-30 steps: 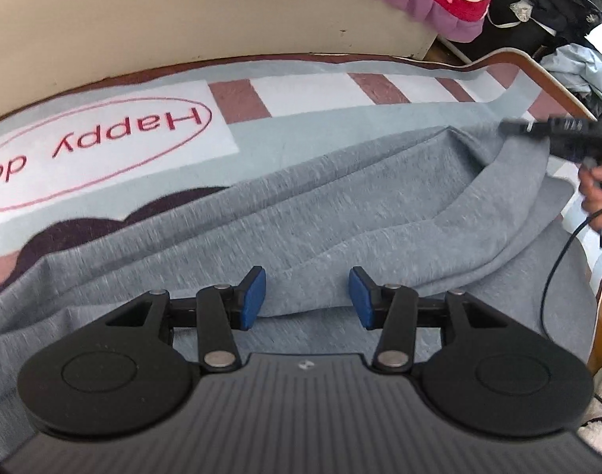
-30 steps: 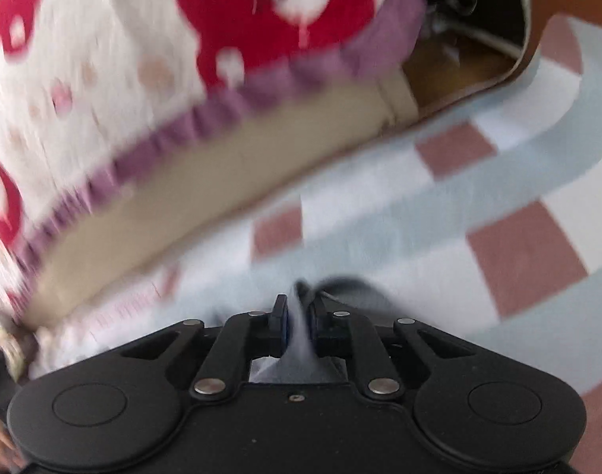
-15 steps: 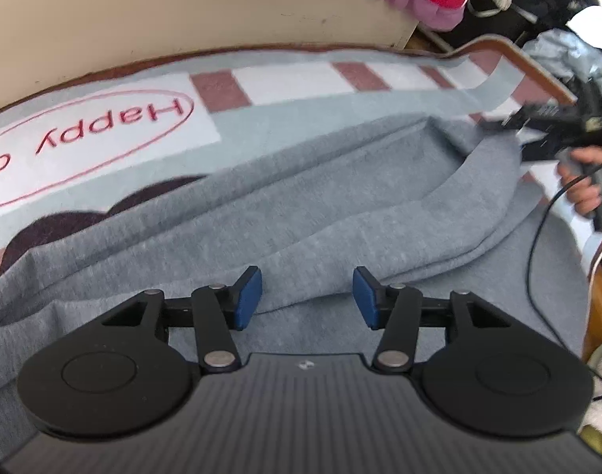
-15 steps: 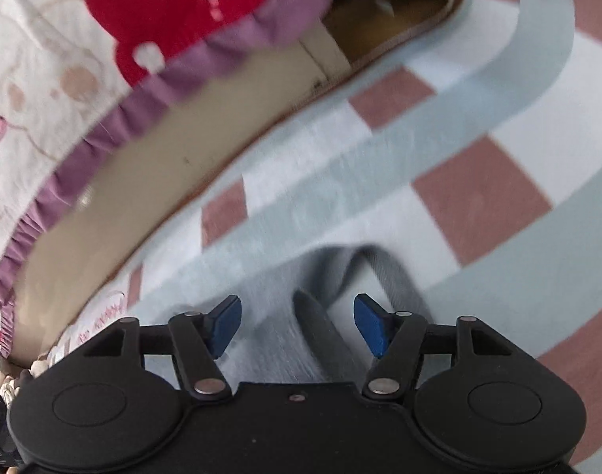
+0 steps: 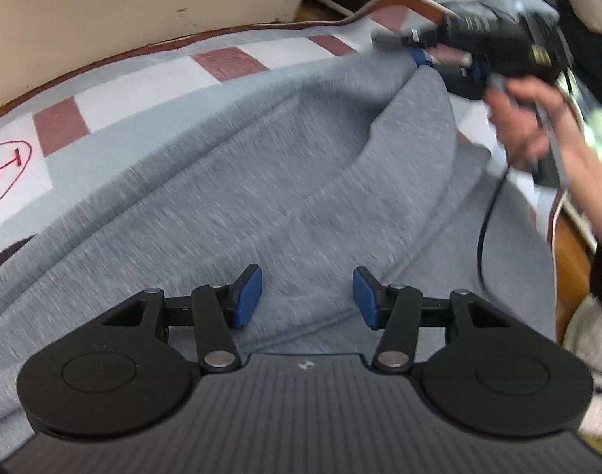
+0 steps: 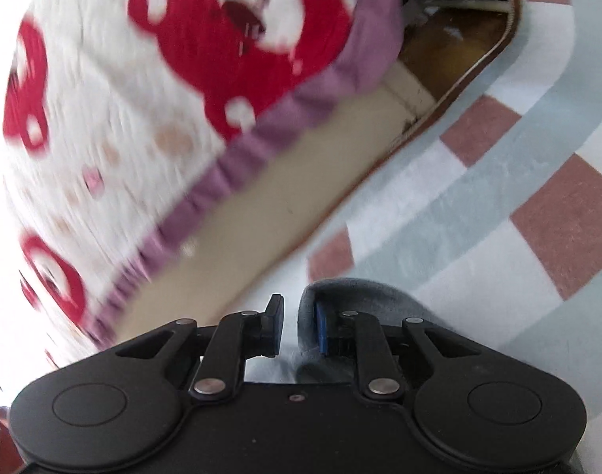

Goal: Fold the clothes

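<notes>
Left gripper (image 5: 306,296): jaws released, blue pads standing apart, nothing pinched between them. Directly beyond and beneath the pads lies the grey garment (image 5: 261,181), spread across the lower and middle frame, with a folded-over panel running toward the upper right.

Right gripper (image 6: 297,326): jaws closing, with an edge of the grey garment (image 6: 364,296) between them. The cloth curls over the right-hand pad; a narrow gap shows before the left-hand pad, so a firm pinch cannot be confirmed. In the left wrist view the same gripper (image 5: 423,55) sits at the upper right, at the garment's far corner, held by a hand (image 5: 526,122) with a dark cable trailing below.

Surroundings: the garment rests on a rug (image 5: 150,79) of pale blue, white and brown-red blocks, with red lettering at the left edge. A beige panel (image 5: 123,4) runs along the top left. A red-and-white cloth with purple trim (image 6: 182,91) fills the upper left of the right wrist view, blurred.
</notes>
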The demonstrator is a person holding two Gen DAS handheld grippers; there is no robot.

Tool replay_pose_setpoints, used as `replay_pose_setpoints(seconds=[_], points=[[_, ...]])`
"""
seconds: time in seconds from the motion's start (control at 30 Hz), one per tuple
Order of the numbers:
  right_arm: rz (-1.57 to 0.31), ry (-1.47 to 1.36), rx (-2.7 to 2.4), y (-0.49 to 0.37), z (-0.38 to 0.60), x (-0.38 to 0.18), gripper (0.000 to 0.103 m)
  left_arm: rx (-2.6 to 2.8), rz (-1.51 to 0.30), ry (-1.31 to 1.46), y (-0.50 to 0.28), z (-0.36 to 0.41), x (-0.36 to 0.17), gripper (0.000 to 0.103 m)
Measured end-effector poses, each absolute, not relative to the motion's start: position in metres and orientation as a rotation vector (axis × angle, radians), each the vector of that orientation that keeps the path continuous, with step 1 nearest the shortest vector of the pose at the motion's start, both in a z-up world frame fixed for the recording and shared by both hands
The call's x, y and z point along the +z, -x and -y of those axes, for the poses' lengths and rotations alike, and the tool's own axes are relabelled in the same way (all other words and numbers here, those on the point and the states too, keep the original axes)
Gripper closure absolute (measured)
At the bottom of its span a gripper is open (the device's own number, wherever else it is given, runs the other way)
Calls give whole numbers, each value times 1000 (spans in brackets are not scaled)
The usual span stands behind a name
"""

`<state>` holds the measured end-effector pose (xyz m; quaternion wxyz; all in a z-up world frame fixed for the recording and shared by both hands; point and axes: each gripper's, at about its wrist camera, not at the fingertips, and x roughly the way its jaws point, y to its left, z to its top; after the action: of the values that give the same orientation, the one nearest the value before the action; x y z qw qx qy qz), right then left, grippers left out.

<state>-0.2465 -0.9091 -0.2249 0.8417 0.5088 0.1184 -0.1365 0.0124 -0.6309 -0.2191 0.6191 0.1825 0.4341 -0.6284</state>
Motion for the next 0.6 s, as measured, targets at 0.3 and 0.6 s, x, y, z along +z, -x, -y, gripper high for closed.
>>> replay_pose_setpoints(seconds=[0.3, 0.6], points=[[-425, -809, -740, 239, 917, -196, 69, -1372, -1032, -365, -31, 602, -214, 53], [-777, -714, -581, 192, 896, -215, 38, -1211, -1091, -239, -73, 562, -213, 53]])
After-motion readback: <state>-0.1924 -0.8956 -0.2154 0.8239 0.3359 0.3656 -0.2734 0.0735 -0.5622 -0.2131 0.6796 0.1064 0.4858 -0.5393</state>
